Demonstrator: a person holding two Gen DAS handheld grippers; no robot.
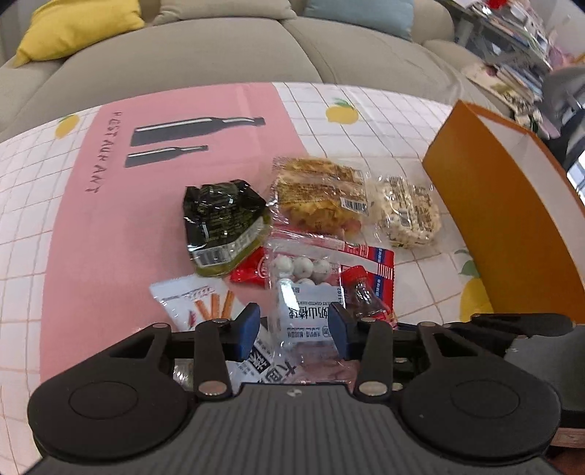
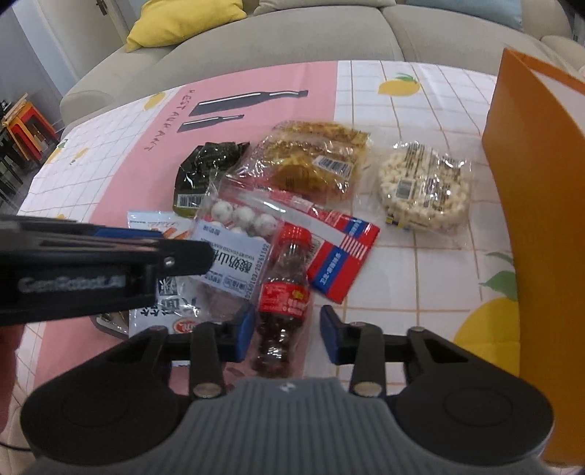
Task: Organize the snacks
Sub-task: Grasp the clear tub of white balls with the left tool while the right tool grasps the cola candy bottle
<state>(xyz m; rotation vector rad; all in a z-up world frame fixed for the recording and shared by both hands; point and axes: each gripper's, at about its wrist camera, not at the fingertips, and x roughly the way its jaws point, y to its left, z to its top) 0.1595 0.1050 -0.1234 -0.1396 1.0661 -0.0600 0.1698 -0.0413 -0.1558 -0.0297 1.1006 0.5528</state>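
- On the near part of the table, over a pink and white tablecloth (image 1: 91, 237), a heap of snacks lies under both hand-held grippers.
- The left gripper (image 1: 294, 321) is released: its blue pads stand apart on either side of a clear bag of white balls (image 1: 303, 292), and the left pad is clear of the wrapper.
- That bag lies on top of a white printed packet and a red packet at the near middle of the heap.
- The right gripper (image 2: 287, 325) also has its jaws apart. They straddle a small red-capped bottle (image 2: 283, 277), which lies on its side with its cap pointing away.
- The left pad is at the bottle's side, and a gap shows between the right pad and the bottle, so nothing is grasped.
- The bottle rests just right of the ball bag and partly on a red and blue packet (image 2: 343, 255).
- A white packet printed with orange sticks (image 1: 193, 299) lies at the near left of the heap.
- A dark green foil packet (image 1: 223, 223) lies at the far left.
- A clear bag of golden pastry (image 1: 321, 197) lies at the far middle, touching the green packet.
- A round puffed-rice cake in clear wrap (image 1: 409, 212) lies just right of the pastry.
- An orange box (image 1: 512, 219) with a white inside stands open at the right edge of the table, apart from the snacks.
- A grey sofa (image 1: 219, 47) with a yellow cushion (image 1: 80, 25) stands beyond the far edge of the table.
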